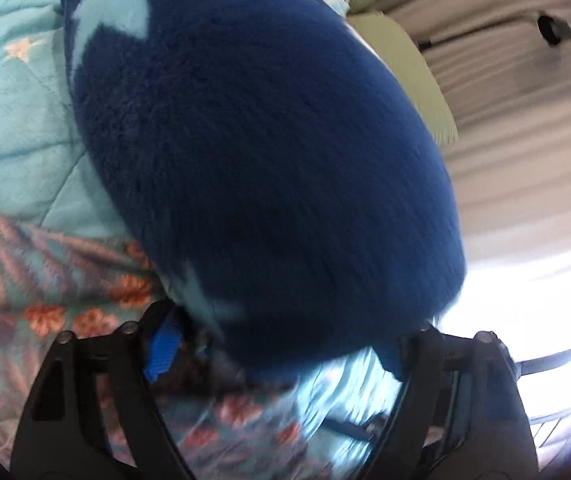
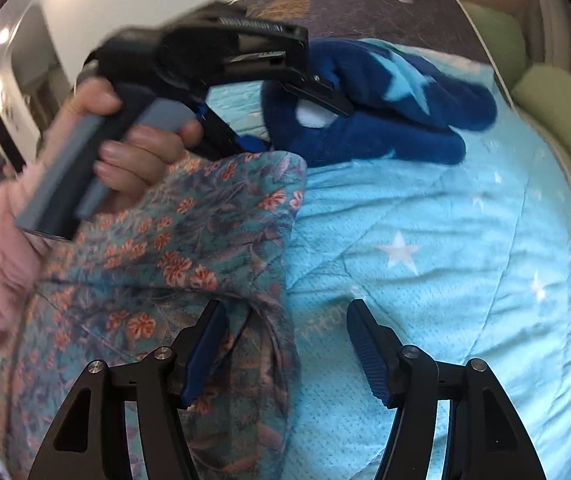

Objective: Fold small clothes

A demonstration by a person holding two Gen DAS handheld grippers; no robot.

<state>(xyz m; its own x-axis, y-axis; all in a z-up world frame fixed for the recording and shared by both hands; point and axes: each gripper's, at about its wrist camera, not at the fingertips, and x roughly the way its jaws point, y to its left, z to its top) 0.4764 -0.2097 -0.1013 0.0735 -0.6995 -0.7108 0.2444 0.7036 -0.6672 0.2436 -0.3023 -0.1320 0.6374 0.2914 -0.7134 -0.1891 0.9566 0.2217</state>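
Black right gripper (image 2: 285,344), jaws apart and holding nothing, hovers over the edge of a teal floral-print garment (image 2: 189,248) on a light-blue star-patterned quilt (image 2: 425,240). Further left-to-right, a person's hand (image 2: 133,144) tilts the left gripper (image 2: 325,92) downward against a dark-blue plush star-print garment (image 1: 253,152); its jaws straddle the plush, apparently ungripped. Folding looks barely begun; next, pinch an edge.

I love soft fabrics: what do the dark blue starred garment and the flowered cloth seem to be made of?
Dark blue starred garment: probably fleece or plush, with fuzzy, matte pile. Flowered cloth: looks like thin, smooth printed woven fabric that drapes in soft folds; fibre unclear.
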